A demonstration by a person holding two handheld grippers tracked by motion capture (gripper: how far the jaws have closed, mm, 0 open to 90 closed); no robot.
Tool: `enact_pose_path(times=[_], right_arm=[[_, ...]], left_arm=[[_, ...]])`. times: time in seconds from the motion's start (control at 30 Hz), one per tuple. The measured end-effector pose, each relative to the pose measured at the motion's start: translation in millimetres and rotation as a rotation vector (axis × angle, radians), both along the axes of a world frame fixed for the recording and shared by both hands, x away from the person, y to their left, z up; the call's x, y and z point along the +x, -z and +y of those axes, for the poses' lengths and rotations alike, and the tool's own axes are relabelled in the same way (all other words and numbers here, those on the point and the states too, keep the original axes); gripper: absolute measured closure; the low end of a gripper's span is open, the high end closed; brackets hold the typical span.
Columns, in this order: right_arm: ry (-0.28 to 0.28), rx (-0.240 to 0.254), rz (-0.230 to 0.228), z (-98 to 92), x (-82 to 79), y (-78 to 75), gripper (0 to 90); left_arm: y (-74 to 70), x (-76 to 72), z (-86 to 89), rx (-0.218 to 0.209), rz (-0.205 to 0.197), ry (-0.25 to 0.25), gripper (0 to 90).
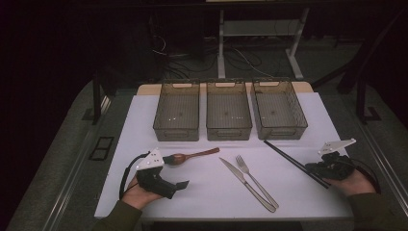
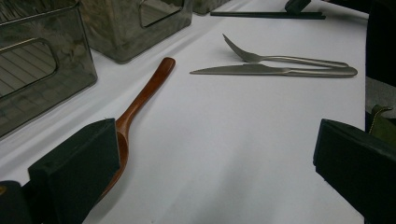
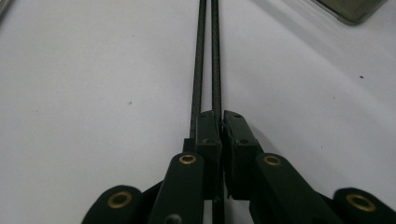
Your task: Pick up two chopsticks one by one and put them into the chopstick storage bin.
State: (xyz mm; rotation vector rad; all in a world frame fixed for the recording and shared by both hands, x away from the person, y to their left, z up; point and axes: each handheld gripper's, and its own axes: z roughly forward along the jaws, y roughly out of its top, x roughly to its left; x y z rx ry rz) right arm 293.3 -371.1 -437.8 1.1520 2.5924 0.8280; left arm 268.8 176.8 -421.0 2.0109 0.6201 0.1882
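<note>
While my right tongs (image 3: 221, 122) sit pressed together on the near end of the black chopsticks (image 3: 208, 56), the two sticks run straight ahead between the pads, side by side and flat on the white tabletop (image 3: 93, 93). From the high view that pair lies slantwise at the right, its far tip near the rightmost bin (image 1: 279, 109) and its near end under my right hand (image 1: 353, 182).

My left tongs (image 2: 215, 163) are spread wide with nothing between them, resting low at the left of the tabletop. Just beside the left pad lies a wooden spoon (image 2: 144, 91), its bowl toward me and partly hidden behind that pad, its handle pointing away toward the bins.

Between my two hands a knife (image 1: 245, 184) and a fork (image 1: 255, 179) lie close together, touching at their handle ends. Beyond all the cutlery three clear bins stand in a row, the left bin (image 1: 177, 109) and middle bin (image 1: 228, 109) beside the rightmost one.
</note>
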Motion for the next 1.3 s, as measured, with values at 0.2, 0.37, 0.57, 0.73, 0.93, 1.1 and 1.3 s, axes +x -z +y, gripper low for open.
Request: enact_pose_path(times=[0.2, 0.37, 0.57, 0.73, 0.93, 1.1, 1.3], right_arm=[[0.006, 0.025, -0.011, -3.8, -1.6, -6.5, 84.4], [0.005, 0.050, -0.029, -5.8, -3.6, -11.6, 84.5], [0.004, 0.085, -0.056, -9.1, -6.5, -19.2, 84.5], [0.011, 0.118, -0.088, -12.4, -10.6, -26.7, 84.6], [0.010, 0.153, -0.113, -15.7, -14.6, -34.3, 84.6], [0.010, 0.190, -0.126, -19.0, -16.6, -39.1, 84.6], [0.002, 0.229, -0.148, -21.4, -19.7, -48.6, 84.5]], left_arm=[[0.1, 0.0, -0.3, 0.000, 0.002, -0.001, 0.0], [0.1, 0.4, -0.1, 0.002, -0.003, 0.001, 0.0], [0.1, 0.4, 0.0, 0.005, 0.001, 0.001, 0.0], [0.5, 0.4, -0.3, -0.001, 0.003, -0.003, 0.0], [0.6, 0.6, -0.4, 0.006, 0.004, -0.001, 0.0], [1.0, 0.8, -0.5, 0.001, 0.004, -0.003, 0.0], [1.1, 1.1, -0.4, 0.002, 0.007, -0.005, 0.0]])
